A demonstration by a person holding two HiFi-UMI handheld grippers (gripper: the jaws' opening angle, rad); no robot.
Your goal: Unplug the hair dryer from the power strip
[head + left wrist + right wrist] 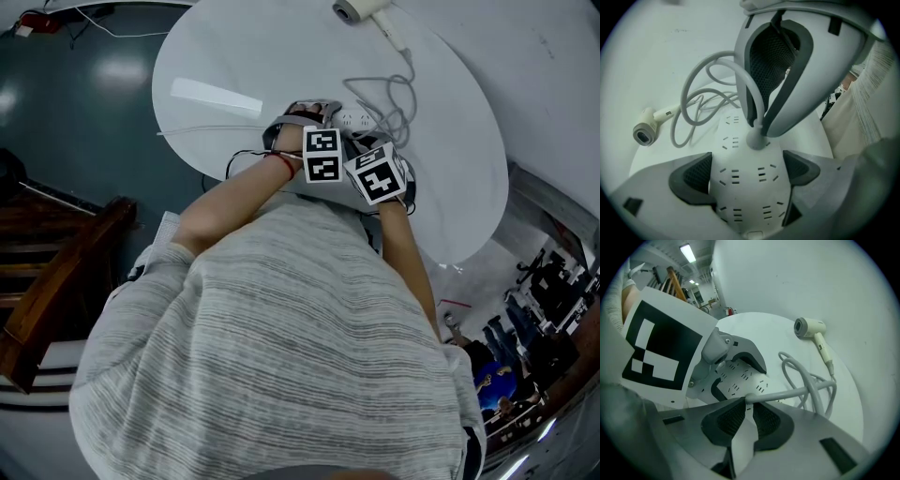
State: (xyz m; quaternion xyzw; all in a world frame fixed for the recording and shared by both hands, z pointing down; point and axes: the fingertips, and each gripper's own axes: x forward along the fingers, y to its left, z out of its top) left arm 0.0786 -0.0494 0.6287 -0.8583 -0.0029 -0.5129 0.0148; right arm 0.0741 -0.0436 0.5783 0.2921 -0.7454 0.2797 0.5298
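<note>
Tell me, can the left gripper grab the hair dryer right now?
Probably not. The left gripper is clamped on the power strip, and the hair dryer lies well apart on the table, past the looped cord. It would have to let go first.

- power strip [747, 187]: wht, dark slot marks
- plug [757, 139] & cord [806, 391]: pale grey
- hair dryer [809, 327]: cream-wht
- left gripper [747, 171] & right gripper [750, 416]: grey shells, blk mesh-textured pads [693, 176]
- marker cubes [322, 155]: blk/wht squares
- table [234, 56]: wht
- person's shirt [281, 337]: grey w/ thin heathered stripes
- floor [75, 103]: dark teal
</note>
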